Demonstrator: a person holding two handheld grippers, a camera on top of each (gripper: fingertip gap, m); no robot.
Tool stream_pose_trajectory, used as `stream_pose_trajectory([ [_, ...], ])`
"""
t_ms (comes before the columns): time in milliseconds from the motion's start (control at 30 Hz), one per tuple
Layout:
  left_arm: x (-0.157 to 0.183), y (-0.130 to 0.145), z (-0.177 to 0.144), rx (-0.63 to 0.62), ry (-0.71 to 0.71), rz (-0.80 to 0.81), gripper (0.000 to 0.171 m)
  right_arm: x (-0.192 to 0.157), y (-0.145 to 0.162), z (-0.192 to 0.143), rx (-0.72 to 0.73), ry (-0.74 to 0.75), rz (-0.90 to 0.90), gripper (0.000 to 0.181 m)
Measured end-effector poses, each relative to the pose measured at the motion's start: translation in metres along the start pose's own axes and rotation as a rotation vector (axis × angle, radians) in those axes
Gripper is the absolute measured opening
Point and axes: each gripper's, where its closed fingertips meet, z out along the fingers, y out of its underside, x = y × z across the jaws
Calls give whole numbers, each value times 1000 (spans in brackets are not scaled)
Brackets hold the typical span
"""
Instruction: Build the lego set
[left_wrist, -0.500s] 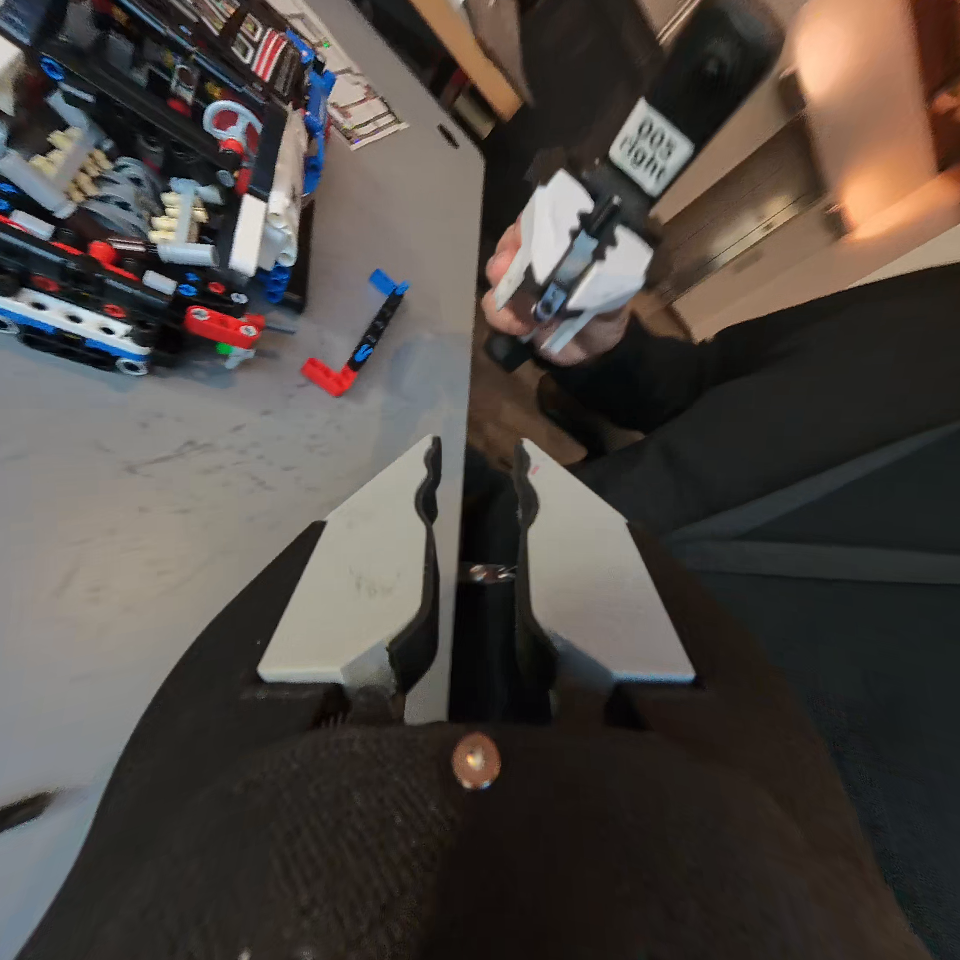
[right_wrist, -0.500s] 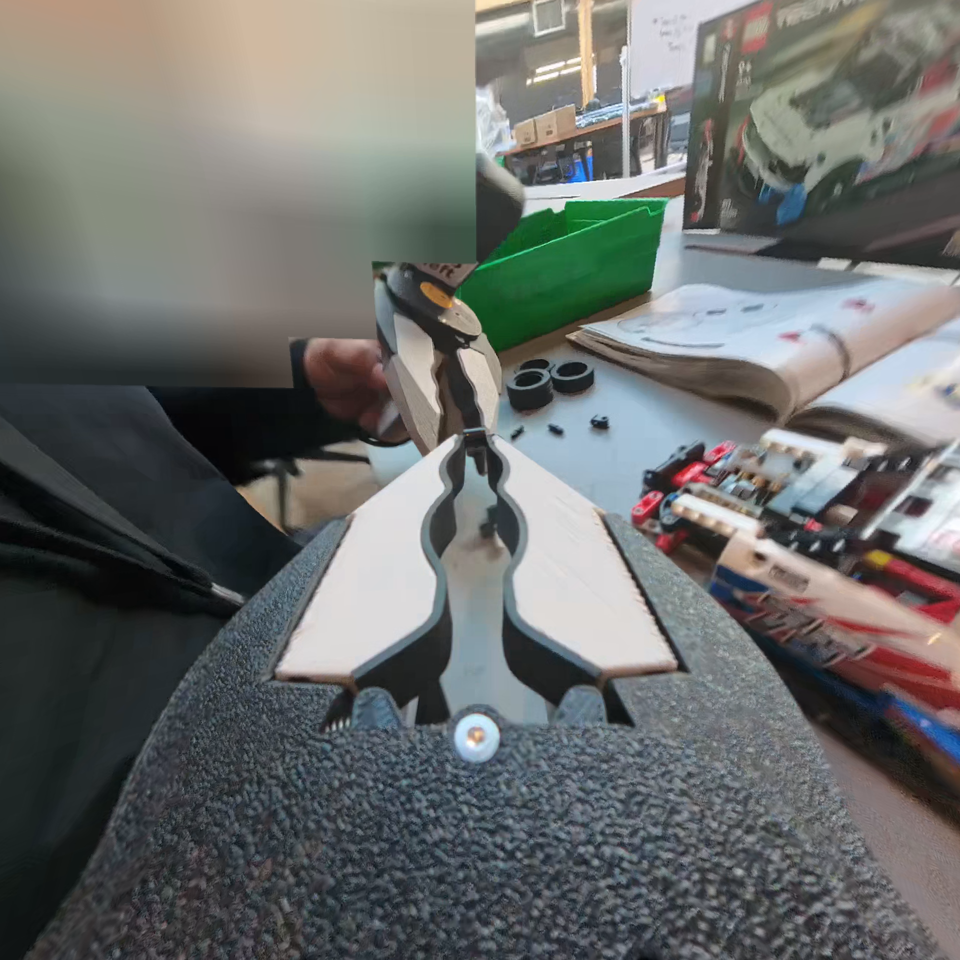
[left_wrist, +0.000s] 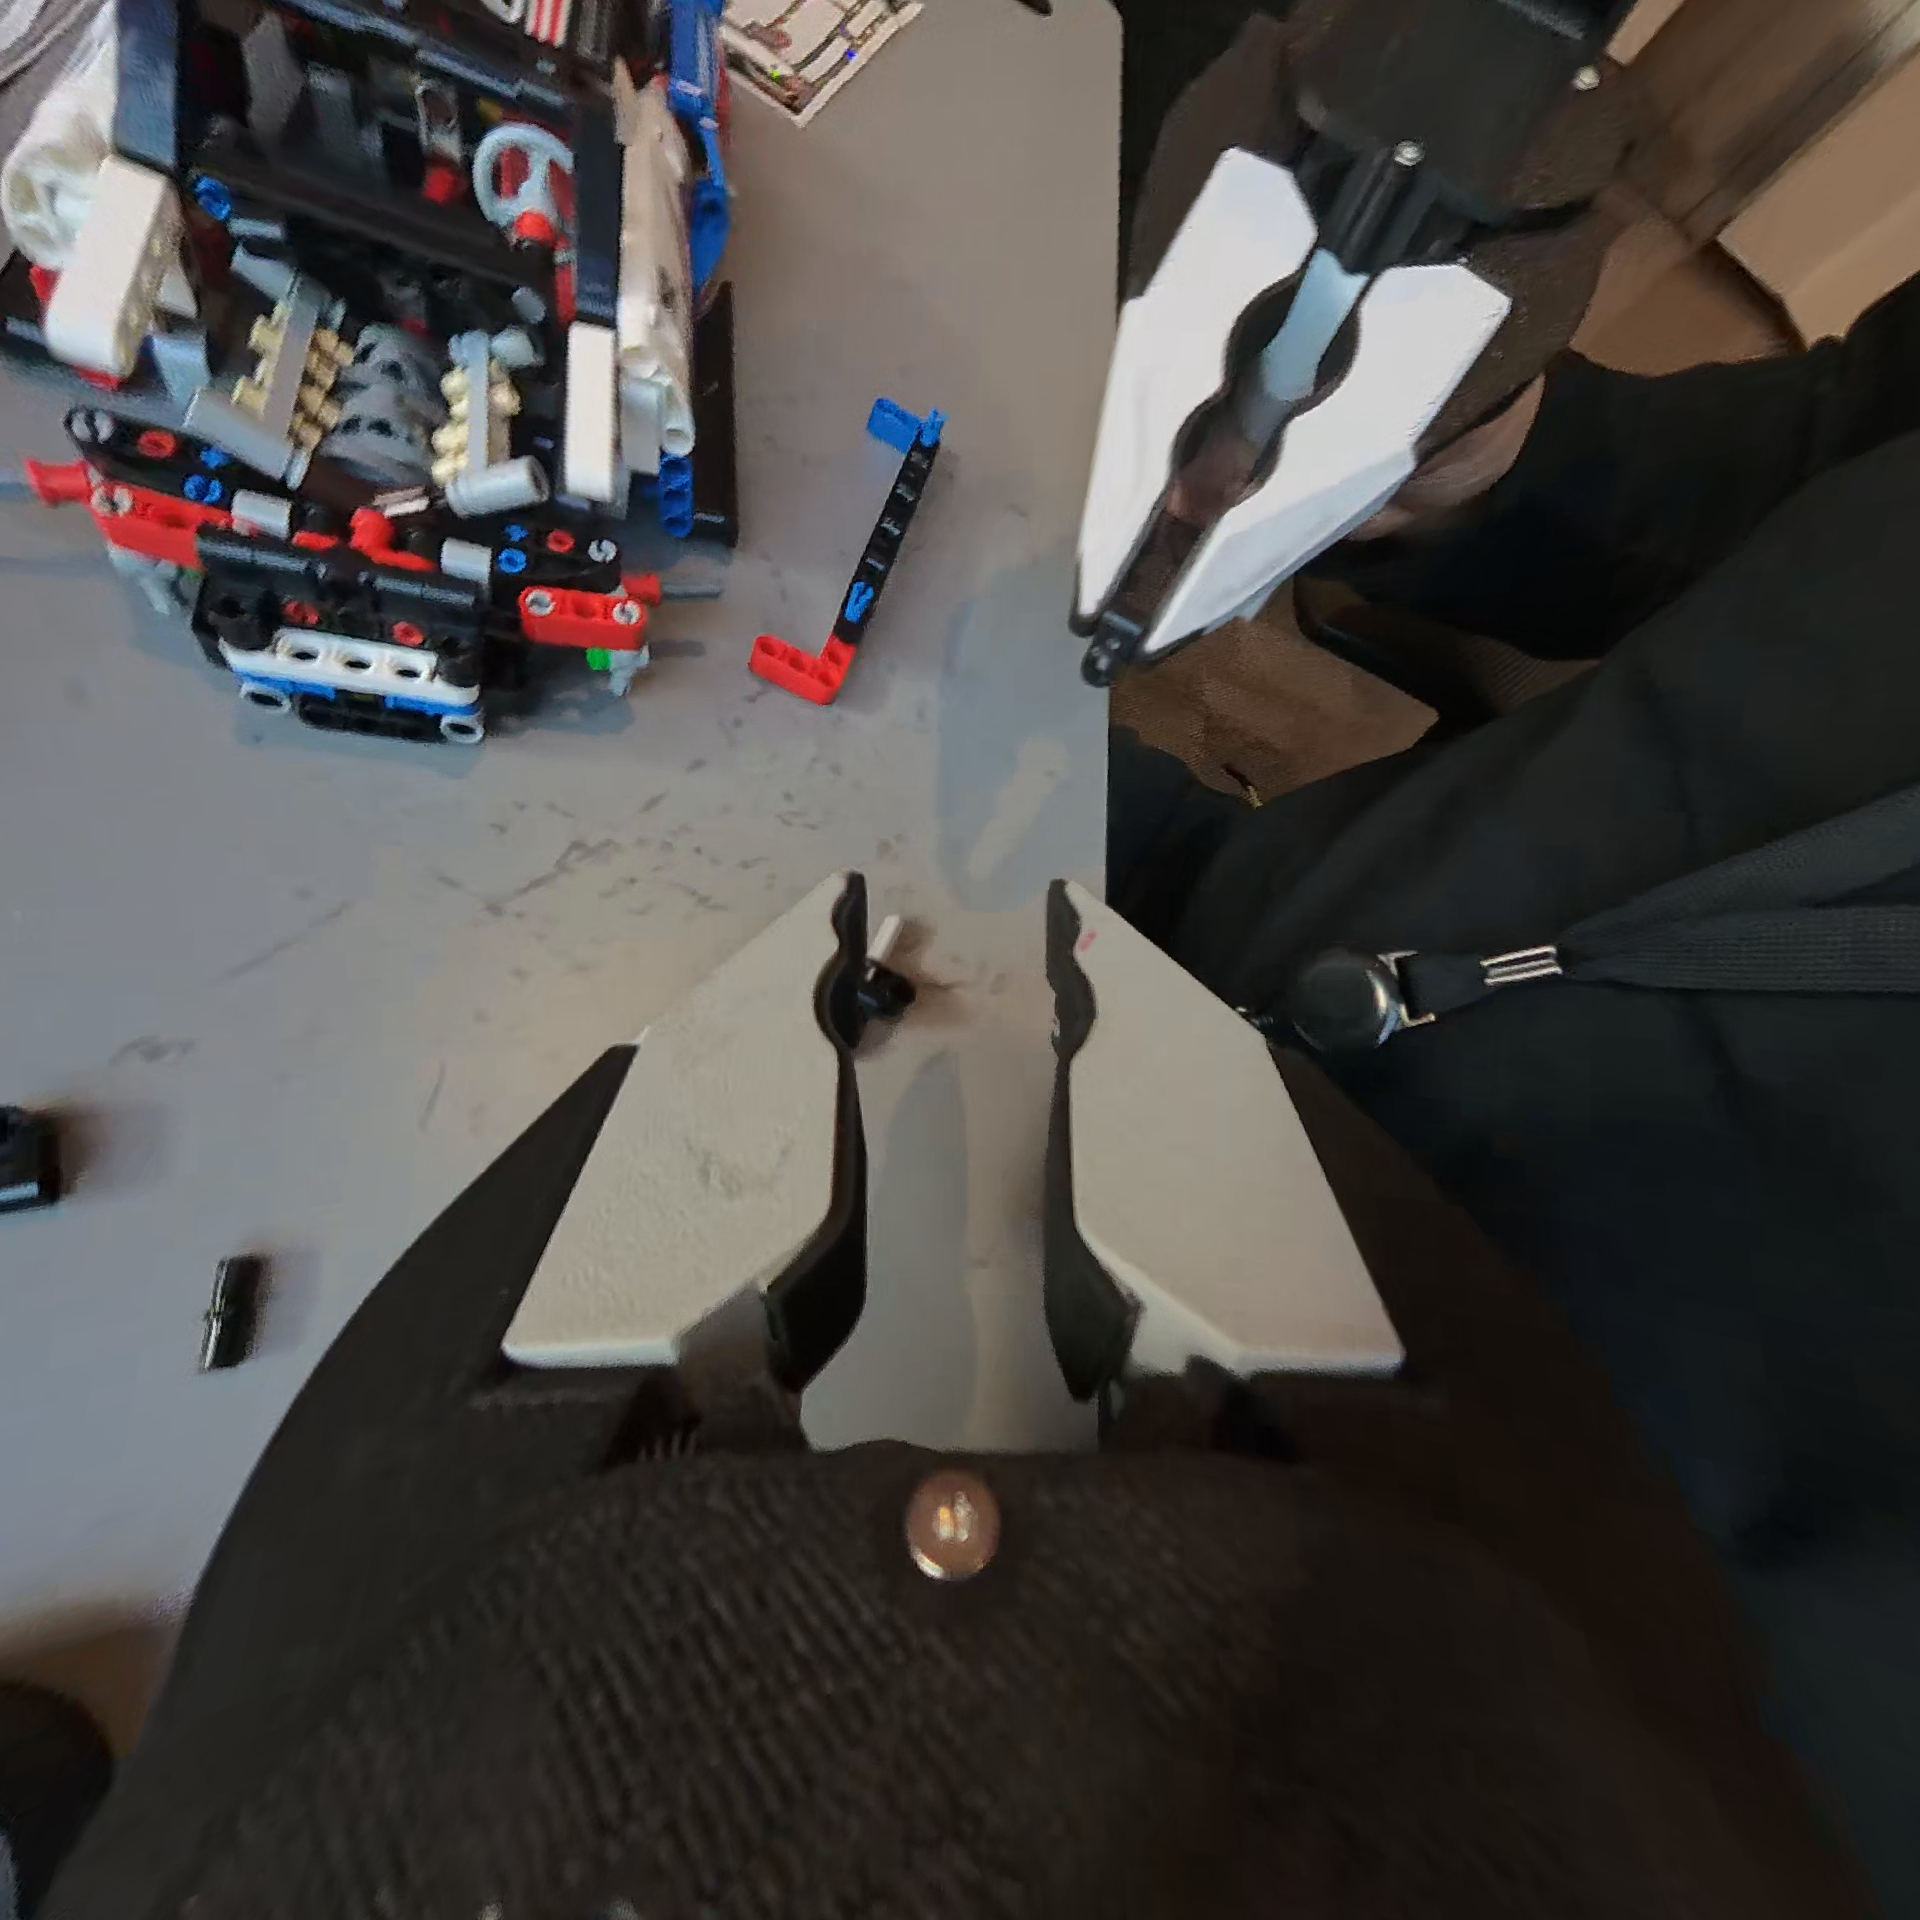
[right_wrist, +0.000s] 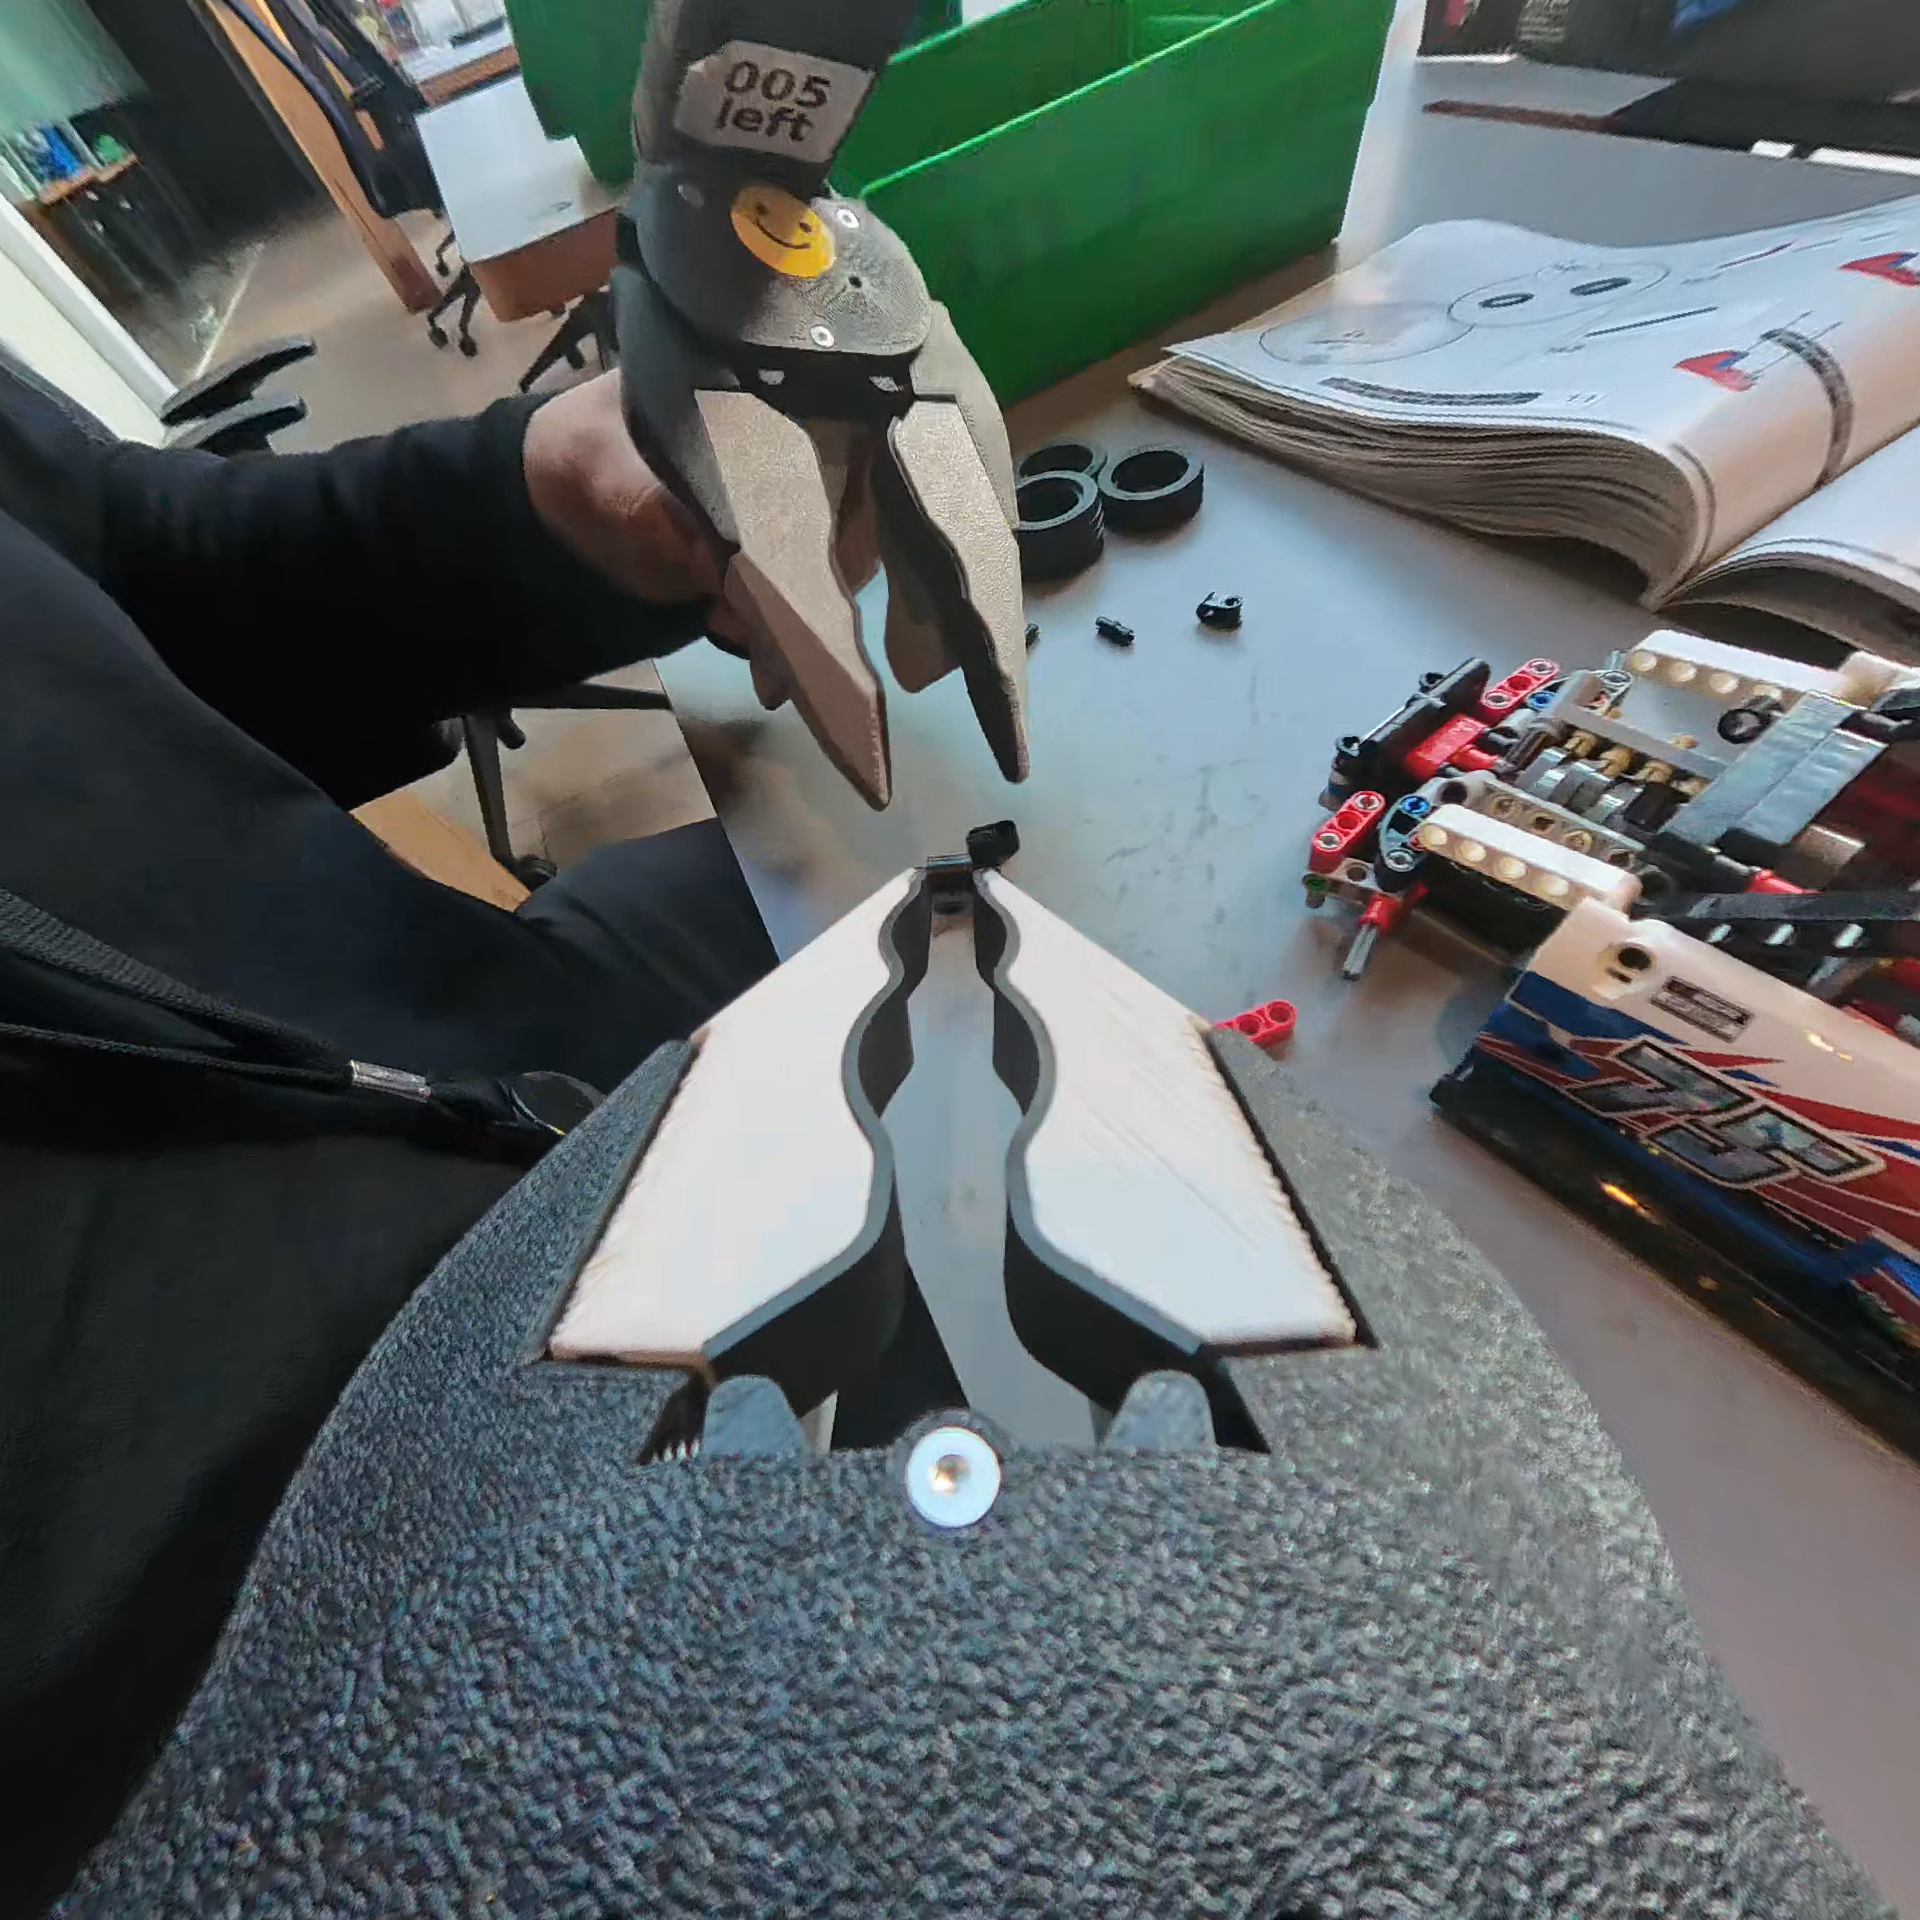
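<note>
Black and small, a connector piece is sitting pinched at the tips of the right gripper beyond the table edge. Its partner, the left gripper, is hanging spread apart over another black piece lying on the table, with the half-built lego car standing farther off.

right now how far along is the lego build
Much of the car is assembled. In hand: right tool pinches a small black piece; left tool hangs open above it. Left: loose tyres, pins and the red-black-blue beam lie unattached.
</note>
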Motion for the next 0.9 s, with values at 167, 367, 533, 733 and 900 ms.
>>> stream_pose_trajectory([
  [167, 8, -8, 11, -6, -60, 188, 34, 7, -9, -1, 41, -38, 108, 7],
  [367, 17, -26, 16, 56, -136, 377, 36, 5, -10, 0, 56, -134, 243, 7],
  [533, 17, -24, 23, 7, -207, 517, 26, 0, -5, 1, 33, -247, 393, 8],
  [733, 27, -32, 25, 36, -228, 623, 20, -6, -2, 2, 4, -343, 510, 8],
  [900, 33, -32, 25, 41, -243, 702, 12, -11, 0, 1, -12, -392, 567, 8],
])
